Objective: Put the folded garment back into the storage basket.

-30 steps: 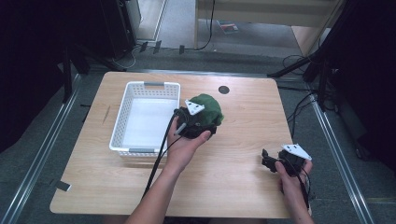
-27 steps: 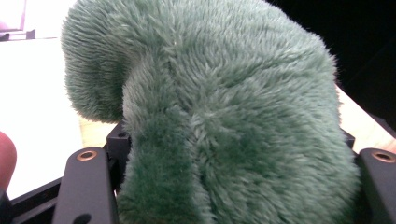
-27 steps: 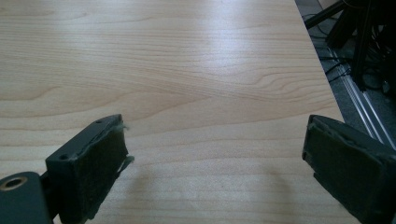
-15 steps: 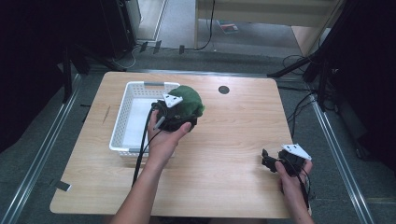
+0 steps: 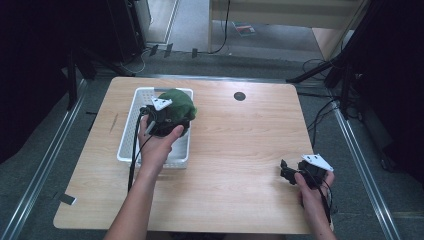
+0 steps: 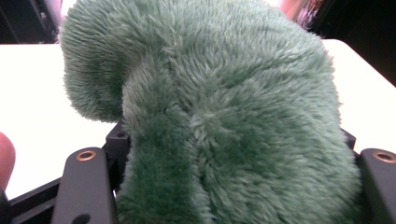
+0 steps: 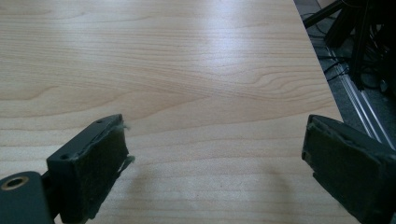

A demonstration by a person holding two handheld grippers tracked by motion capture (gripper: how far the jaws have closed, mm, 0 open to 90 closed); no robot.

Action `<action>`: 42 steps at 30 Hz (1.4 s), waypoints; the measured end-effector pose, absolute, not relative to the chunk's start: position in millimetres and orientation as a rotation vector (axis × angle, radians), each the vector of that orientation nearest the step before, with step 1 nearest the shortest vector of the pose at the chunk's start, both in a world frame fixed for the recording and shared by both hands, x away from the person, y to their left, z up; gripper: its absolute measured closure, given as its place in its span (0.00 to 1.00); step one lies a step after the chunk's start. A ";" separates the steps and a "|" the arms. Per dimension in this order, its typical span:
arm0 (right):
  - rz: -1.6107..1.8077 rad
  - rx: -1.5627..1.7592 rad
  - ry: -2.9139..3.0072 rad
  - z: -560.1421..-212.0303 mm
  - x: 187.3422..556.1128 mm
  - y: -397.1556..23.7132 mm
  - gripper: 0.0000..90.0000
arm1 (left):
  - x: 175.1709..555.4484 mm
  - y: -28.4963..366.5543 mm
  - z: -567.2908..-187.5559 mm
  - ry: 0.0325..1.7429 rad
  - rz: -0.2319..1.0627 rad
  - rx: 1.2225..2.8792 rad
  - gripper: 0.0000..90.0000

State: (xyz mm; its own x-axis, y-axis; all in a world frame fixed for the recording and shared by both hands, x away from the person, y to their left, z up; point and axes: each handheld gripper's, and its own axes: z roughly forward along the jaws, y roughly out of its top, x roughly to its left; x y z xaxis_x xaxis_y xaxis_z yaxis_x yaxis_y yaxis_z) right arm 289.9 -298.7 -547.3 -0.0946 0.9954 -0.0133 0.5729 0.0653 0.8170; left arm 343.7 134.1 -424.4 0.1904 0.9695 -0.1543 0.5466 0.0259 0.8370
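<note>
High view, near edge: the right hand-held gripper [image 5: 286, 171] is held low at the near right corner of the surface [image 5: 240, 145], jaws spread wide and empty, well apart from everything else. Farther in, the left hand-held gripper [image 5: 170, 117] is seen above the white basket [image 5: 129, 135], clamped on a green plush toy [image 5: 180, 102] that is carried over the basket's far half, near its right wall. Whether the toy touches the basket floor cannot be told from above. Beyond it, a small dark disc [image 5: 239, 96] is noted near the far edge.

Step in hand, as judged: the toy is being placed into the basket. The next move likely calls for lowering inside the walls, then parting the jaws.

Left gripper view: thick green pile [image 6: 224, 107] is shown bulging between both black jaws, a firm grip not readable from above. Right gripper view: only bare wood grain [image 7: 187, 70] is shown between the parted pads [image 7: 109, 154].
</note>
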 end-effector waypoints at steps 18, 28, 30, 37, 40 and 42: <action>0.889 1.573 1.735 -547.3 289.9 -299.0 0.08 | 380.8 170.4 -465.3 1.507 0.733 1.614 0.34; 0.891 1.573 1.736 -547.3 289.8 -299.3 0.08 | 398.6 172.8 -488.5 1.536 0.648 1.713 0.31; 0.892 1.572 1.736 -547.3 289.7 -299.4 0.08 | 400.1 170.5 -491.8 1.527 0.631 1.752 0.28; 0.896 1.572 1.734 -547.2 289.3 -299.3 0.08 | 405.7 166.8 -502.7 1.614 0.606 1.818 0.23; 0.895 1.573 1.733 -547.2 289.4 -299.3 0.08 | 406.9 165.6 -504.9 1.645 0.620 1.843 0.17; 0.895 1.573 1.735 -547.2 289.6 -299.4 0.08 | 407.6 166.1 -505.0 1.660 0.624 1.861 0.15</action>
State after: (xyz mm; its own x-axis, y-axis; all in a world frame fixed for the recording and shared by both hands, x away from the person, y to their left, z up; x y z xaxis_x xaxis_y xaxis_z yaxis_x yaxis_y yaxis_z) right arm 289.6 -299.4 -547.2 -0.0945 0.9955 -0.0058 0.5720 0.0590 0.8181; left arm 407.6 166.1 -505.0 0.1233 0.9920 -0.0255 0.7296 -0.0732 0.6799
